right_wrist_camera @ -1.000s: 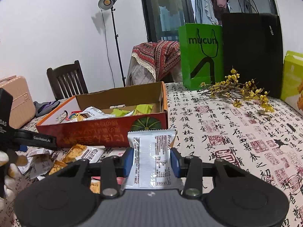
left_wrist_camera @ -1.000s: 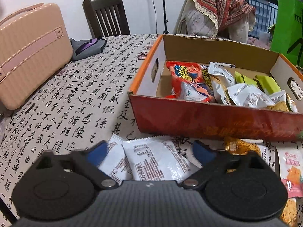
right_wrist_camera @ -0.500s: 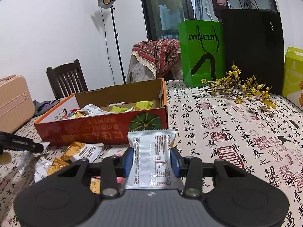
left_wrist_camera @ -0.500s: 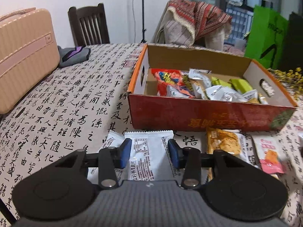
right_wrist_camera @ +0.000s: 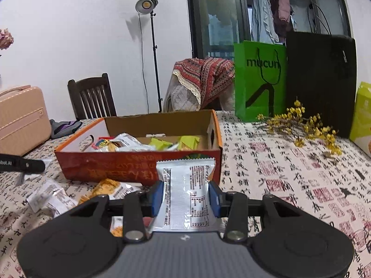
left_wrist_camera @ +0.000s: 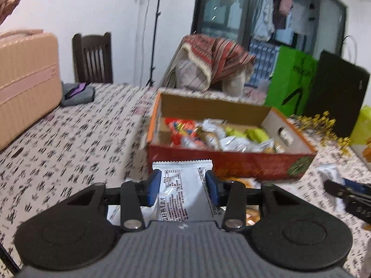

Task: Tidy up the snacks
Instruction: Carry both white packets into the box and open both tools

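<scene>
1. Left tool (left_wrist_camera: 183, 188): clamped narrow on a white foil packet (left_wrist_camera: 183, 192), blue pads (left_wrist_camera: 154, 186) pressing its two long edges; packet lifted clear of the desk (left_wrist_camera: 69, 139), just near of the red carton (left_wrist_camera: 231, 159).
2. Right tool (right_wrist_camera: 186, 195): likewise closed on a second white packet (right_wrist_camera: 185, 192), held upright between the pads, crimped top edge pointing toward the carton's near wall (right_wrist_camera: 116, 166).
3. Handling, as a judgement: light, soft, air-filled pouches; slick printed film, likely to slide or twist under a loose grip; contents probably brittle wafers or crisps, so moderate squeeze only.
4. Best hold: across the middle of the pouch, side seam to side seam, as now; serrated end seals flat and stiff but thin, poorer for pads.
5. Carton: corrugated cardboard, glossy red outside, plain brown inside, open top, cut hand-holes in the end walls; already part-filled with red, green and silver wrappers.
6. Loose on the desk near the carton: orange-and-clear snack packs (right_wrist_camera: 109, 188) and a crumpled white wrapper (right_wrist_camera: 48, 197), flat and crinkly.
7. Desk cover: matte cloth printed with black calligraphy, some grip under the packets.
</scene>
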